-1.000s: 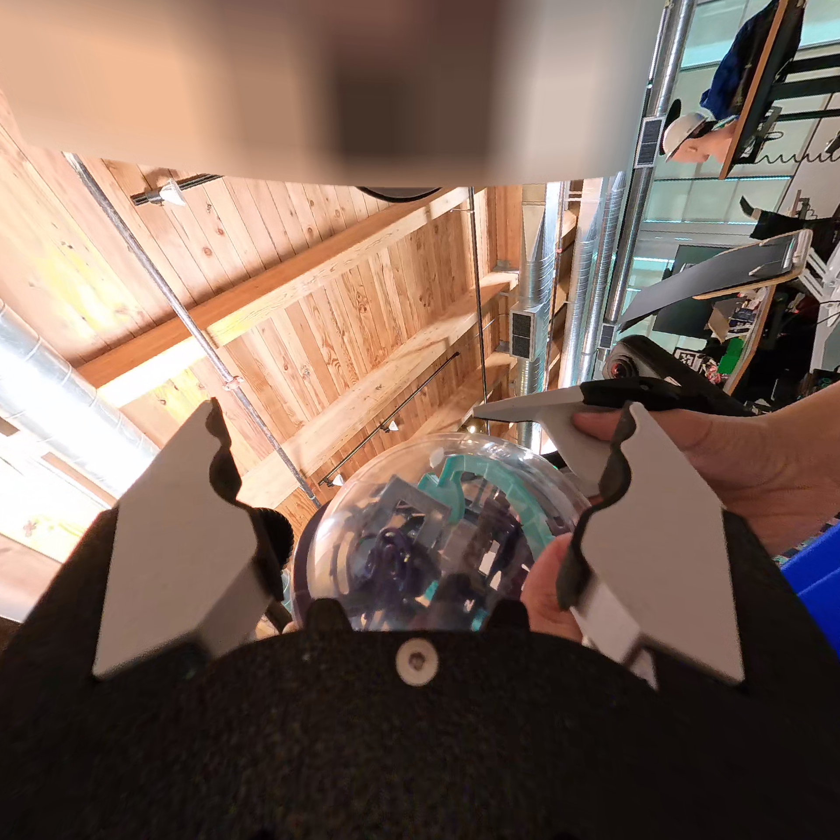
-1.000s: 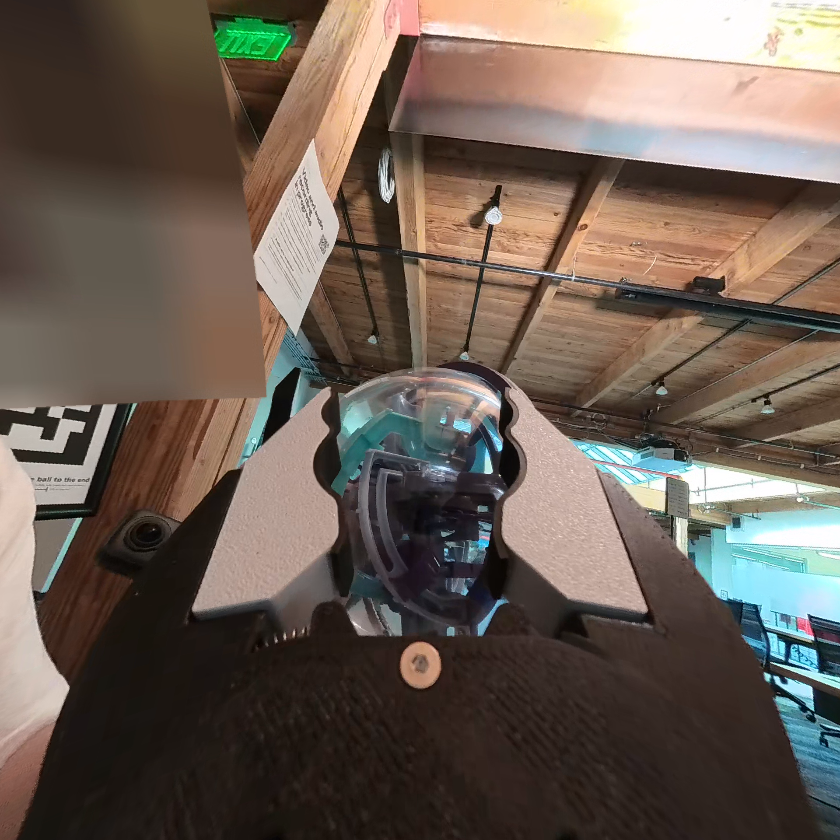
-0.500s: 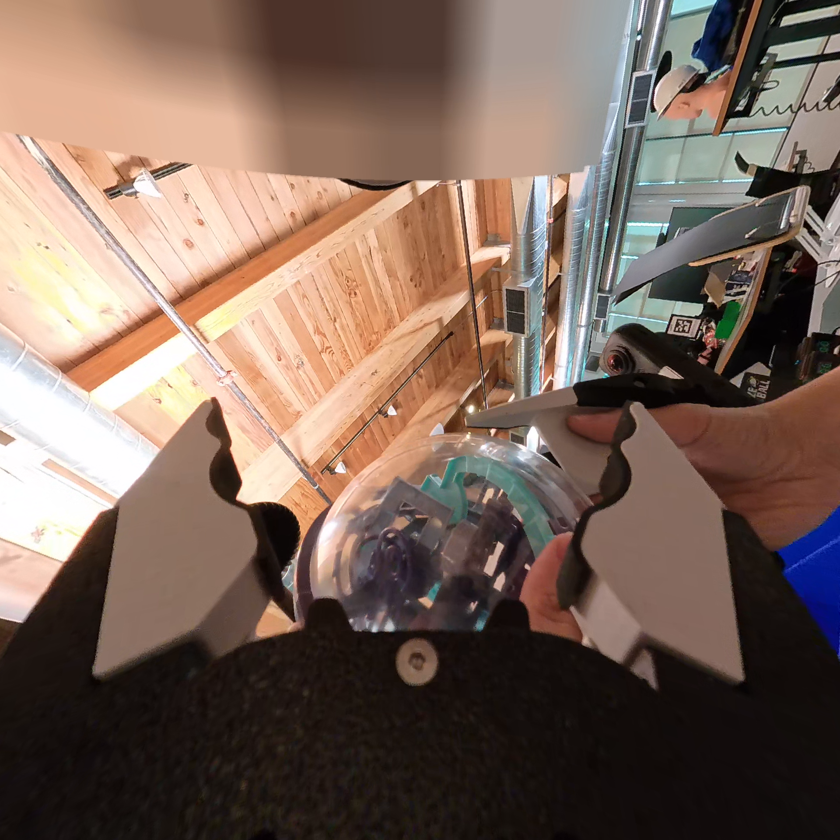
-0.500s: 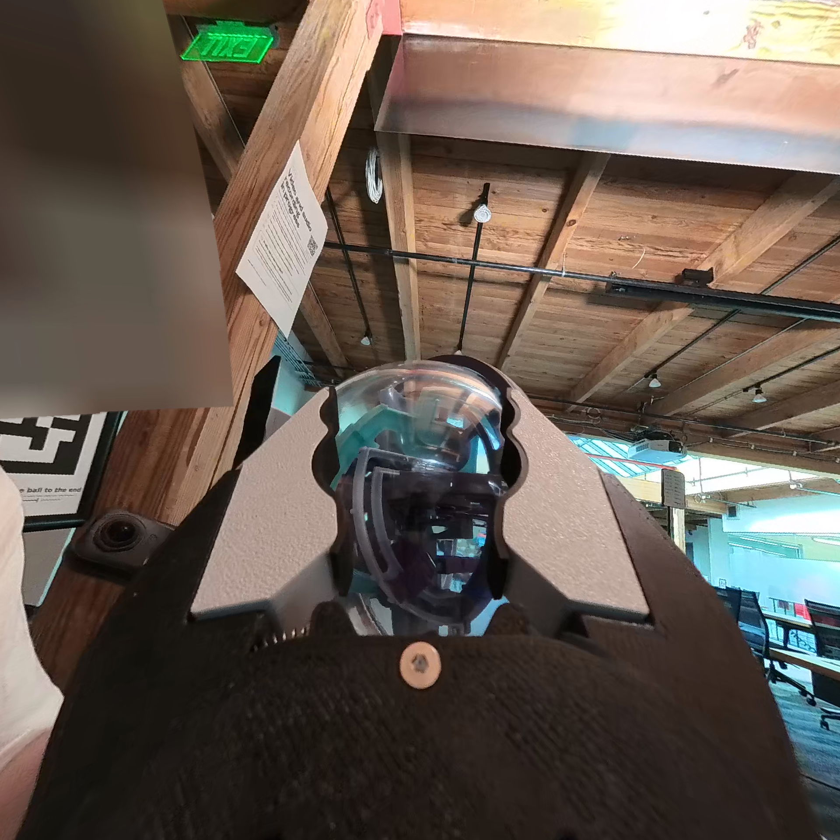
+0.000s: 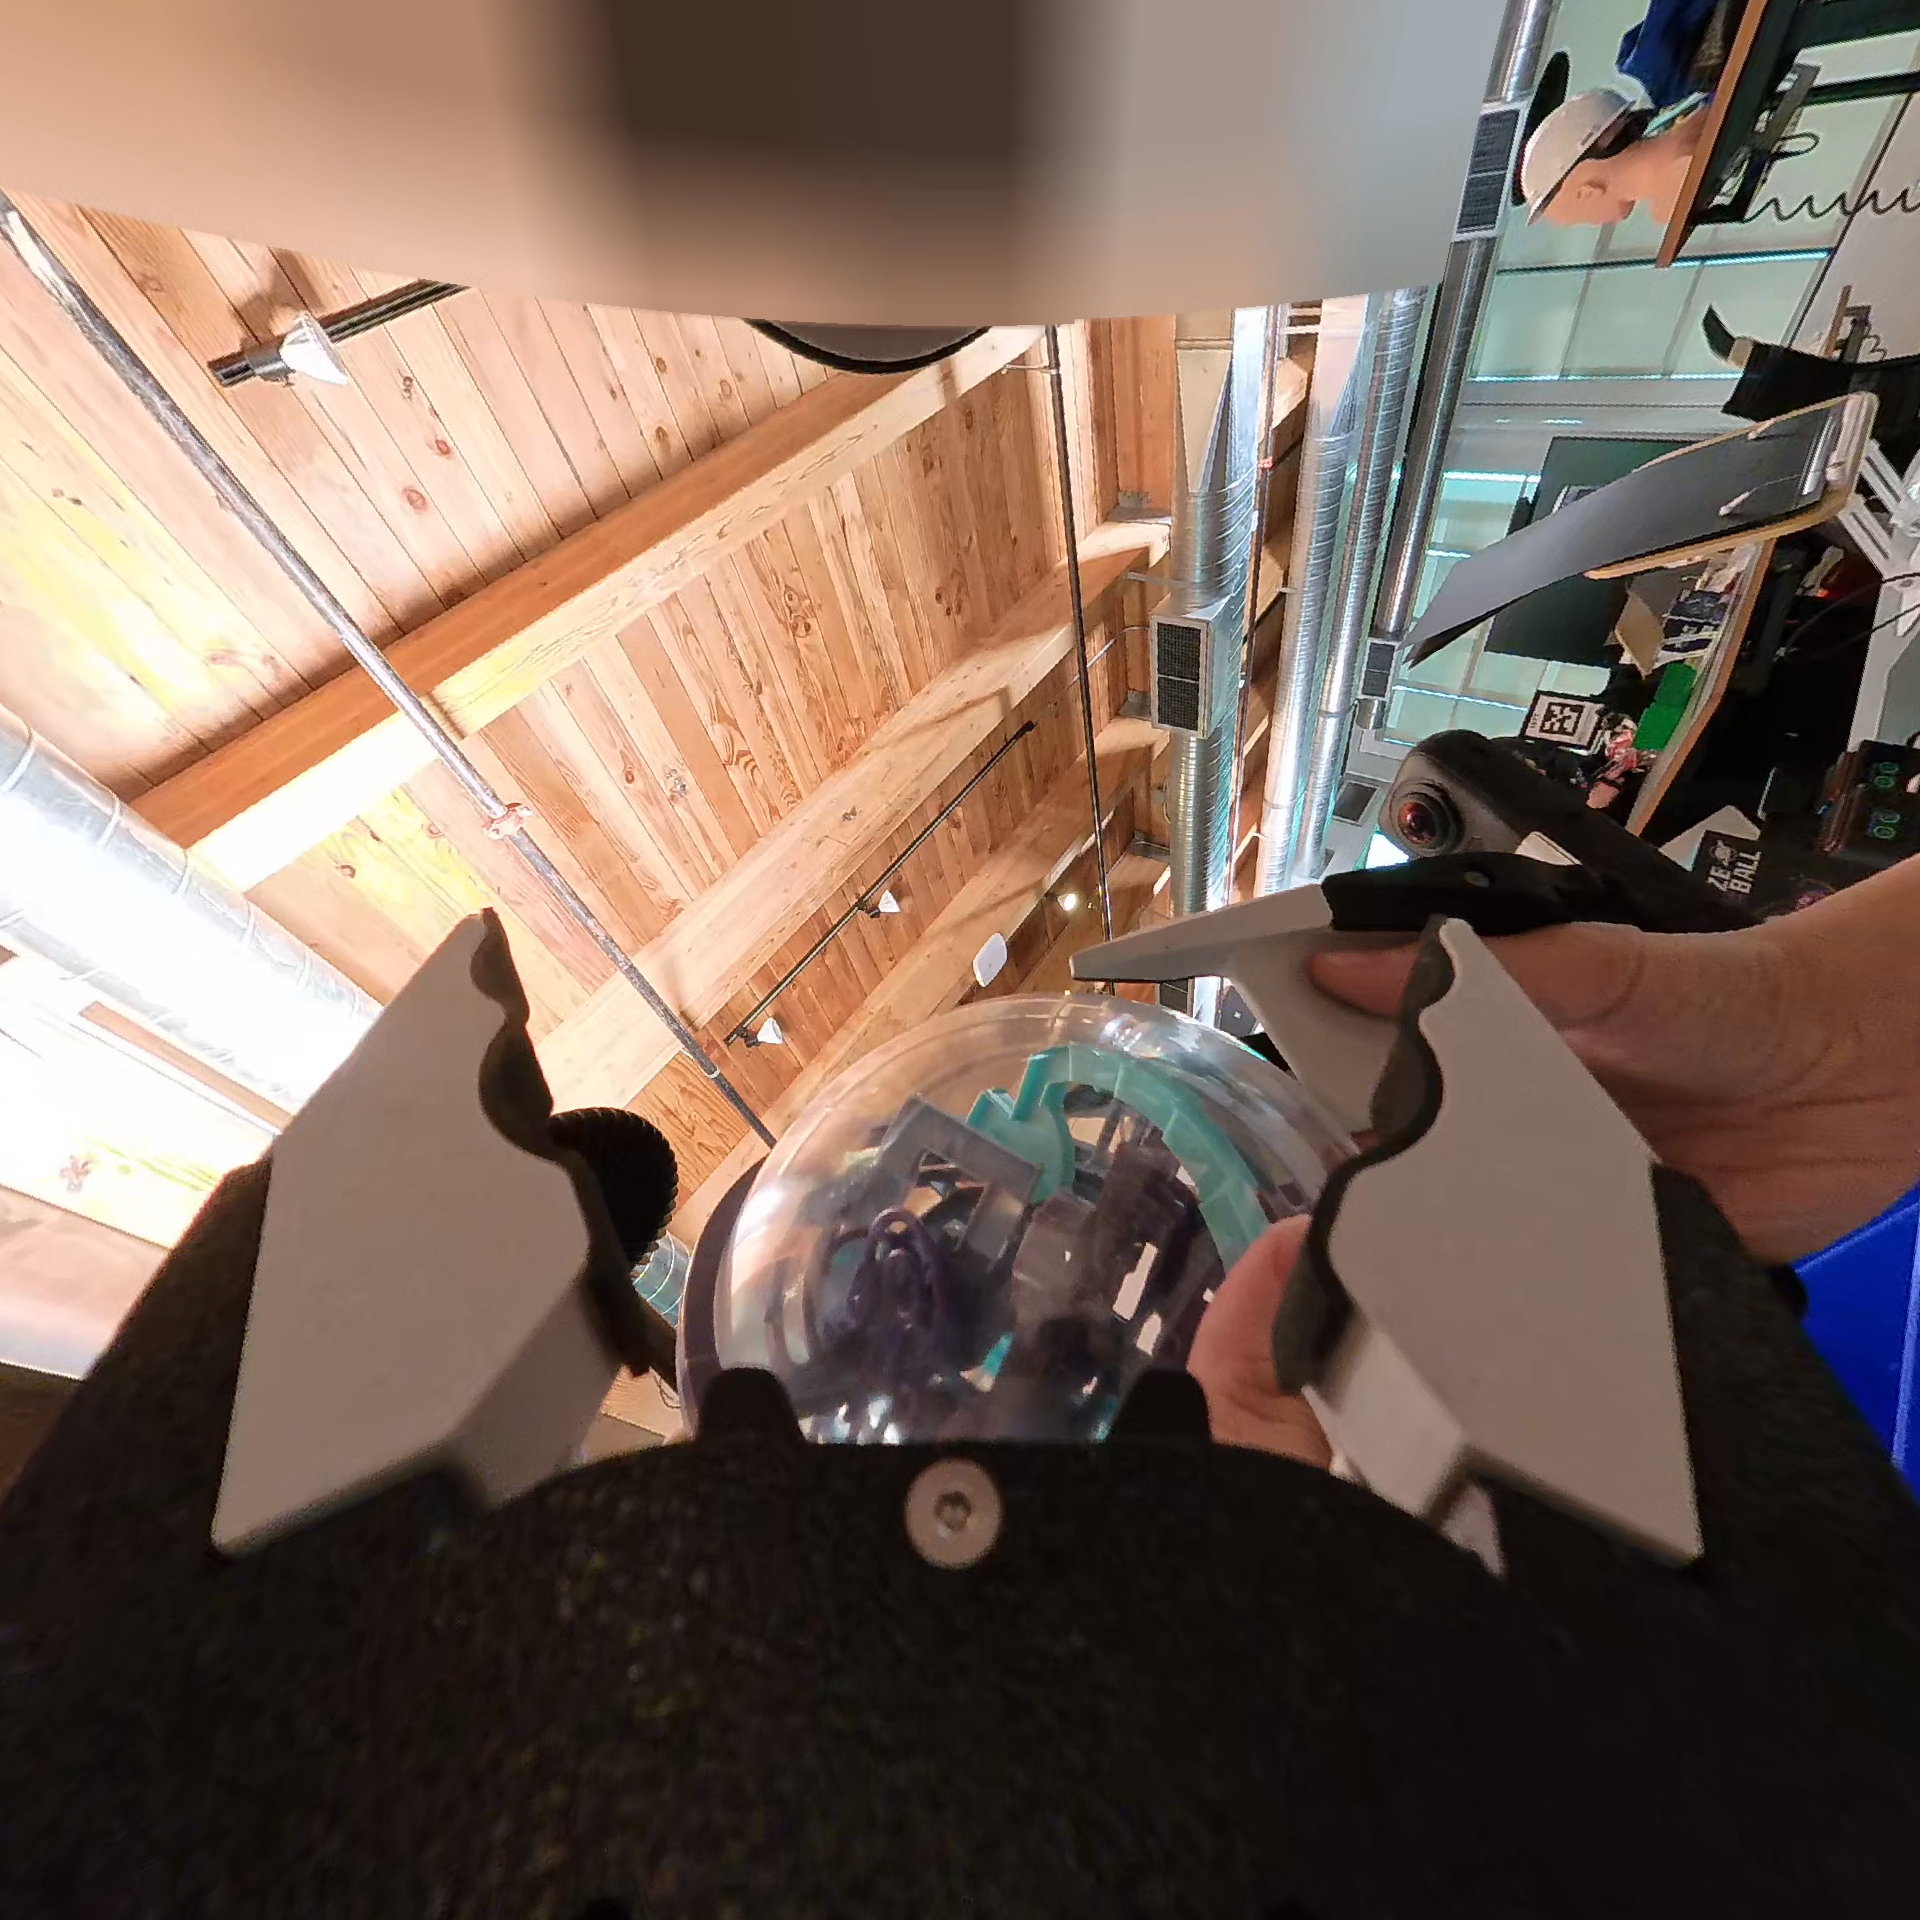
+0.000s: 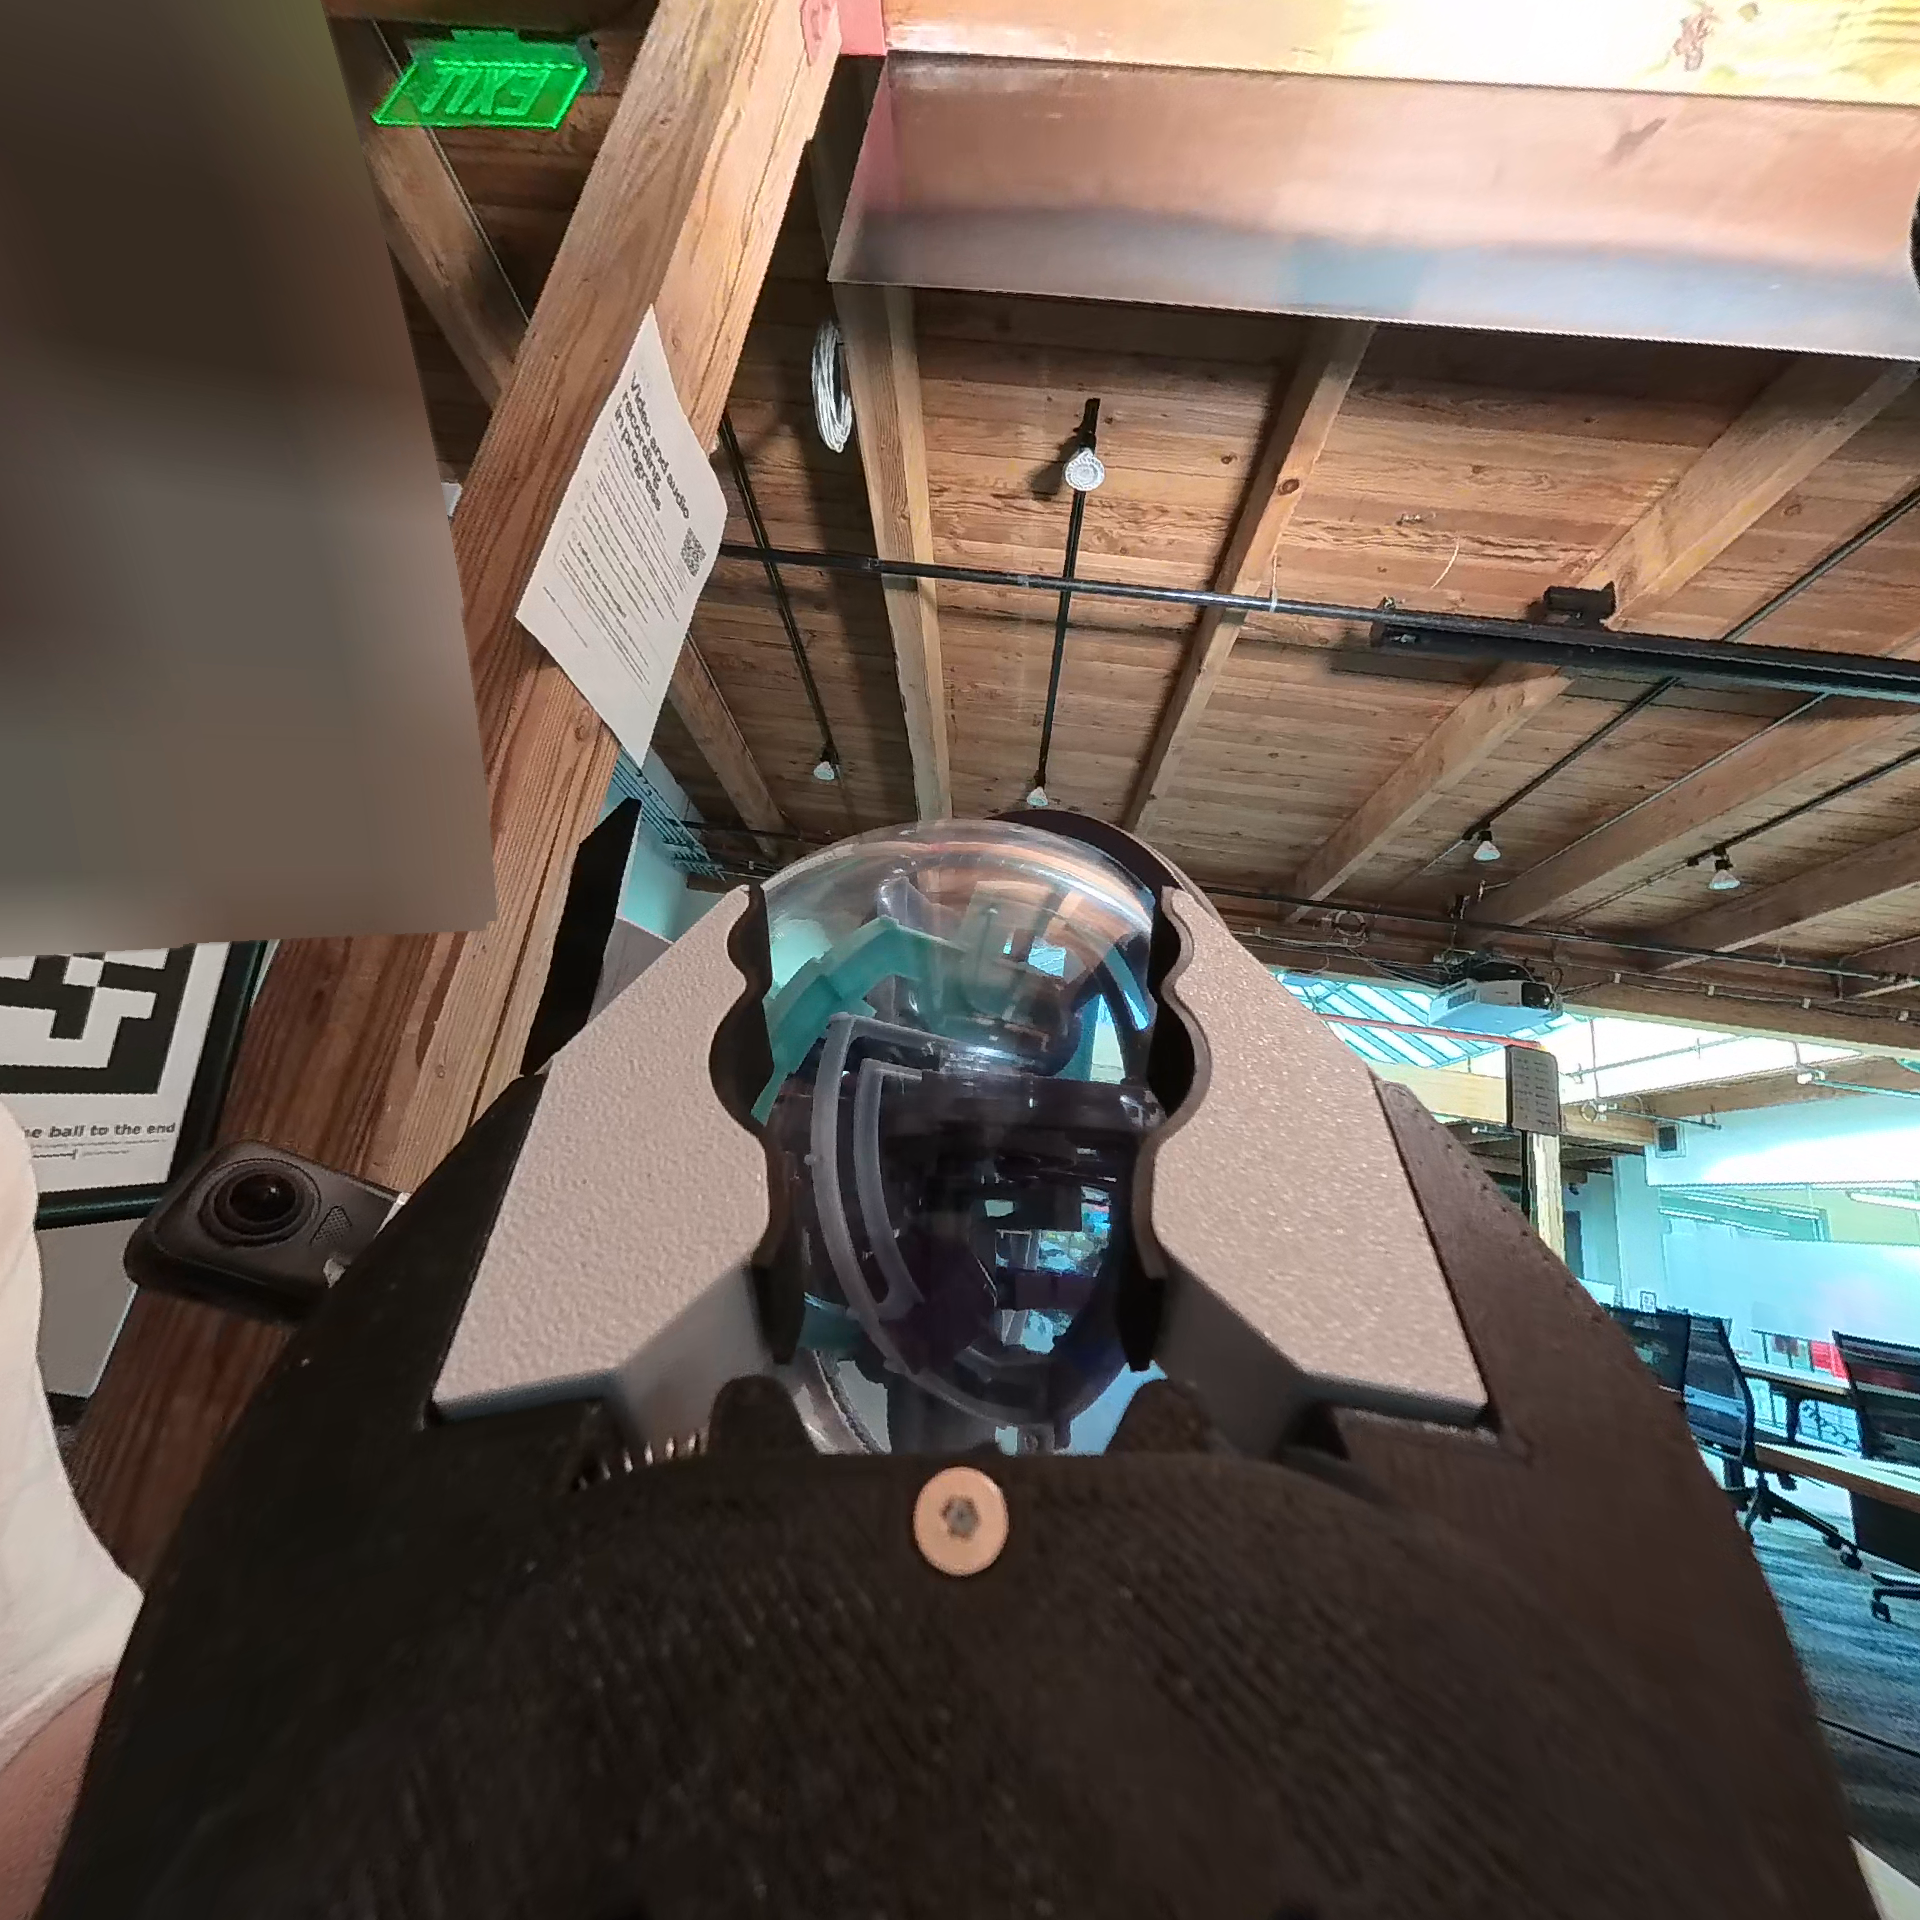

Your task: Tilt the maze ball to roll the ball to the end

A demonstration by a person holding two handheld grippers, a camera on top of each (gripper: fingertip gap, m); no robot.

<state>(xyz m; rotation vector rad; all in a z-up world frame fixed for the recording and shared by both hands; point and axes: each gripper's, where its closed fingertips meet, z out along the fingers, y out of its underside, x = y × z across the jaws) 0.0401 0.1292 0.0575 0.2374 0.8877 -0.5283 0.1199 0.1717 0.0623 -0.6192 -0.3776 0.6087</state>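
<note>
The maze ball (image 6: 956,1039) is a clear sphere with teal, grey and purple tracks inside. My right gripper (image 6: 958,894) is shut on it, with both pads pressed on its sides, and holds it up toward the wooden ceiling. In the left wrist view the ball (image 5: 1018,1195) sits low between the wide-apart fingers of my left gripper (image 5: 961,925), which is open. There is a gap on the left side and a thumb (image 5: 1236,1340) against the right pad. One right gripper finger (image 5: 1195,951) lies over the ball's top. The small ball inside is not visible.
A person's hand (image 5: 1714,1060) holds the right gripper. The left gripper's camera (image 6: 260,1226) shows at lower left of the right wrist view. A wooden post with a paper sheet (image 6: 623,540) stands to the left. A blue bin edge (image 5: 1870,1299) is at right.
Both grippers and the ball have tilted slightly together, so the ceiling has shifted in both views. The right gripper's hold on the ball is unchanged and the left fingers stay wide apart.
</note>
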